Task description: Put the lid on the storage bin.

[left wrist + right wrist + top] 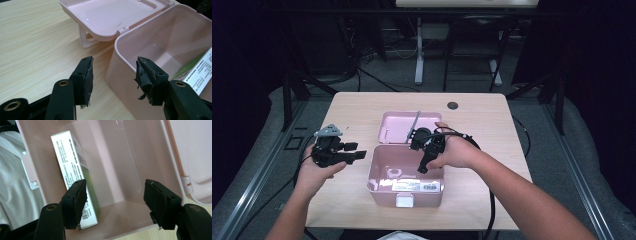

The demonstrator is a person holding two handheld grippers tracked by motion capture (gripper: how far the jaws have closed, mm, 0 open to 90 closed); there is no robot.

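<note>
A pink plastic box [380,187] stands open in the middle of the table, its lid [398,126] folded back flat behind it. A white and green carton [414,186] lies inside against the near wall; the carton [72,167] leans on that wall in the right gripper view. My right gripper [424,165] hangs over the box's right half, open, with nothing between its jaws. My left gripper [357,151] is held open just left of the box, at the box's rim [125,53], empty.
The wooden table [357,107] has a round cable hole [452,105] at the back right. Cables trail from both grippers off the near edge. Dark stands and a white desk leg [419,55] are on the floor behind.
</note>
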